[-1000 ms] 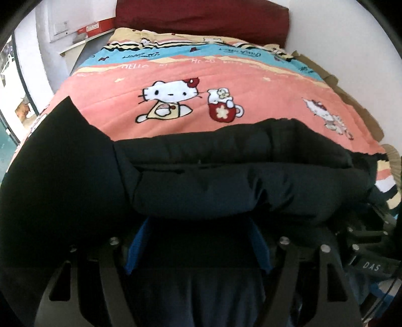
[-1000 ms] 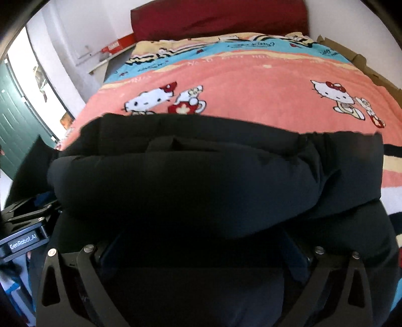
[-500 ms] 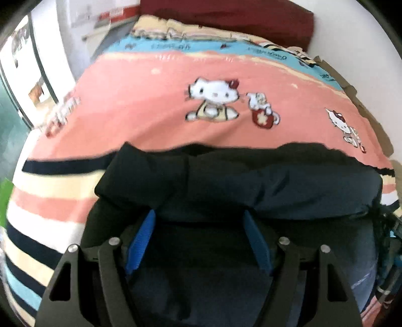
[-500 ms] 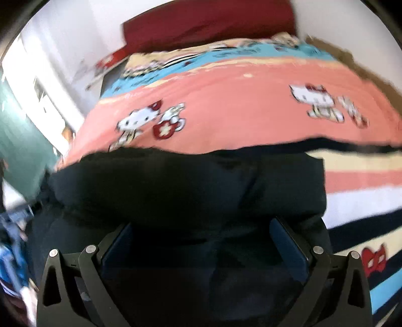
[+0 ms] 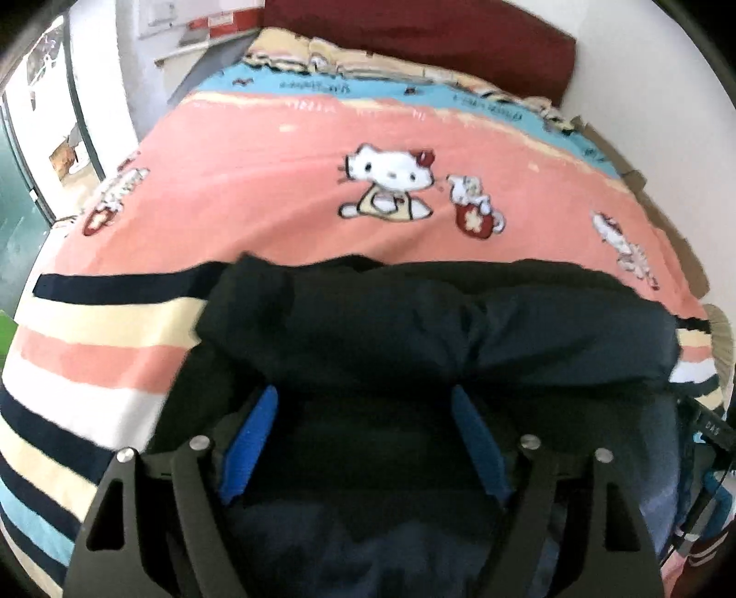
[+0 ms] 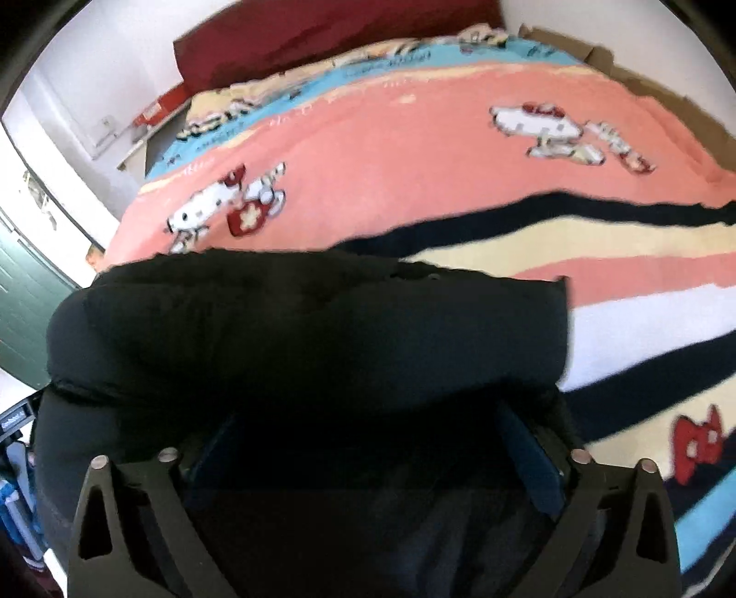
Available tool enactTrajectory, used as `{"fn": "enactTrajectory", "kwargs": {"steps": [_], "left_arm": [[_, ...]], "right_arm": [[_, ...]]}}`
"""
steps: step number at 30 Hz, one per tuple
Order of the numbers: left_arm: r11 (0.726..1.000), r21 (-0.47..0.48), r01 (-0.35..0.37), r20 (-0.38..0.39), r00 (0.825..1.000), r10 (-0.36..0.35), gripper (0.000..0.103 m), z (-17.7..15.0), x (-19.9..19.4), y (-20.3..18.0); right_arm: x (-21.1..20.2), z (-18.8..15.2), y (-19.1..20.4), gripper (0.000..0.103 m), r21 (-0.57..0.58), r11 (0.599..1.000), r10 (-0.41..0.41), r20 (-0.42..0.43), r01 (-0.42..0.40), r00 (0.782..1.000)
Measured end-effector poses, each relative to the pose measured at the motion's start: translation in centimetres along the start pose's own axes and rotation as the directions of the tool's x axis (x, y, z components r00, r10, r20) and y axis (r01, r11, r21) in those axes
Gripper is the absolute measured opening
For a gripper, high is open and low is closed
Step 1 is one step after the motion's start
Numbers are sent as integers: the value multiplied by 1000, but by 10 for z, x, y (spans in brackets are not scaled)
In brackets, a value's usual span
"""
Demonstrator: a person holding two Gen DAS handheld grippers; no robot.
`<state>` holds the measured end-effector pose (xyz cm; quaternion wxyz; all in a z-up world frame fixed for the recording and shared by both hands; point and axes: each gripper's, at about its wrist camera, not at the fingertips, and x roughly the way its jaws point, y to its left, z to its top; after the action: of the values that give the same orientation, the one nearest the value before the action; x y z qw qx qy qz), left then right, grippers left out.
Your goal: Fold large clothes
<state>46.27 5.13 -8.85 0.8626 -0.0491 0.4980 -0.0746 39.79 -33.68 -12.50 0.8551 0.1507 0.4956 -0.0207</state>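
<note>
**A:** What are you working on, and what's the room like?

**B:** You're over a bed covered by a blanket (image 5: 257, 198) with a broad salmon-pink band of cartoon cats, a light blue strip toward the head, and cream, white and navy stripes toward you. A dark red pillow (image 5: 428, 41) lies at the head against a white wall. On your left there's a green door (image 6: 23, 313) and a bright opening beside it.

**A:** Anything around, or in your way?

**B:** A red box (image 5: 232, 18) sits on a ledge near the head of the bed. Brown cardboard (image 6: 612, 64) lines the bed's right edge against the wall. Nothing lies on the pink band beyond the garment.

**A:** And the garment?

**B:** The dark jacket (image 5: 460, 331) is puffy, black to navy, bunched into a thick roll running crosswise on the striped end of the blanket, directly under both grippers. Its far edge just reaches the pink band.

**A:** Your grippers?

**B:** Your left gripper (image 5: 363, 428) is opening; the blue pads (image 5: 250, 437) stand wide with jacket fabric between them, not visibly pinched. Your right gripper (image 6: 368, 455) also stands spread over the fabric, but it's too dark there to tell whether it is gripping.
</note>
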Motion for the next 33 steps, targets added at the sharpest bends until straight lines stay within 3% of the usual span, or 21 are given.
{"fn": "enactTrajectory", "kwargs": {"steps": [3, 7, 12, 18, 22, 25, 29, 33], "left_arm": [[1000, 6, 20, 32, 999, -20, 78, -16, -23, 5], [999, 32, 15, 29, 999, -16, 78, -34, -25, 10], [999, 38, 18, 11, 1000, -19, 78, -46, -4, 18], [999, 42, 11, 22, 1000, -12, 78, -50, 4, 15], [1000, 12, -26, 34, 999, 25, 78, -46, -11, 12], [999, 33, 8, 70, 997, -10, 78, -40, -27, -1], [997, 59, 53, 80, 995, -57, 78, -21, -32, -27], [996, 67, 63, 59, 996, -67, 78, -1, -14, -47]], "right_arm": [[-35, -10, 4, 98, -40, 999, 37, 56, -35, 998], [-54, -28, 15, 98, -108, 992, 72, 56, -66, 996], [-20, -47, 5, 99, -134, 991, -22, 4, 22, 1000], [-4, -49, -5, 101, -107, 994, -3, 9, 4, 1000], [-7, -47, -4, 101, -109, 994, -24, -4, 24, 1000], [-20, -45, 0, 101, -104, 994, -35, 6, 35, 999], [-46, -34, 21, 101, -111, 993, 42, 74, -34, 996], [-44, -18, 46, 101, -124, 990, 75, 85, -64, 994]]}}
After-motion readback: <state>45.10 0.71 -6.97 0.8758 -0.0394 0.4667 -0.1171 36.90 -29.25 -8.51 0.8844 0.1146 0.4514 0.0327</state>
